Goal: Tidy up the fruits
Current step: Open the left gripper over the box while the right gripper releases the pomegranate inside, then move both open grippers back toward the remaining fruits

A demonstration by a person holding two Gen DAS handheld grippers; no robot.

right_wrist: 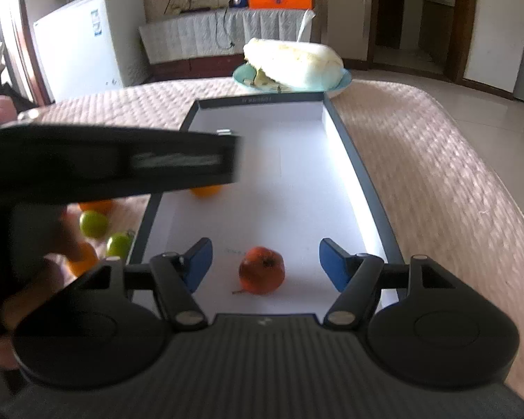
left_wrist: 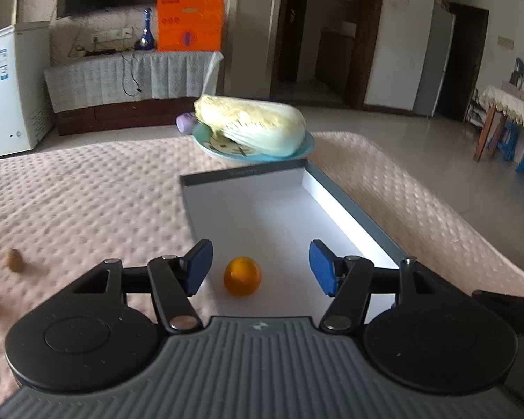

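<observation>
A shallow white box with a dark rim (left_wrist: 353, 206) (right_wrist: 353, 160) lies on the pink quilted table. My left gripper (left_wrist: 260, 267) is open above the box's near left corner, with an orange (left_wrist: 242, 276) lying in the box between its fingers. My right gripper (right_wrist: 265, 265) is open over the box's near end, with a red-orange fruit (right_wrist: 262, 270) lying in the box between its fingers. The left gripper's body (right_wrist: 104, 164) crosses the right wrist view and hides most of the orange (right_wrist: 206, 190). Green fruits (right_wrist: 93, 223) (right_wrist: 118, 244) and oranges (right_wrist: 84, 258) lie left of the box.
A blue plate (left_wrist: 305, 146) (right_wrist: 344, 82) holding a napa cabbage (left_wrist: 255, 125) (right_wrist: 297, 59) stands just beyond the box. A small brown fruit (left_wrist: 13, 260) lies on the cloth at far left. The table edge curves off to the right. A white freezer (left_wrist: 7, 87) stands beyond.
</observation>
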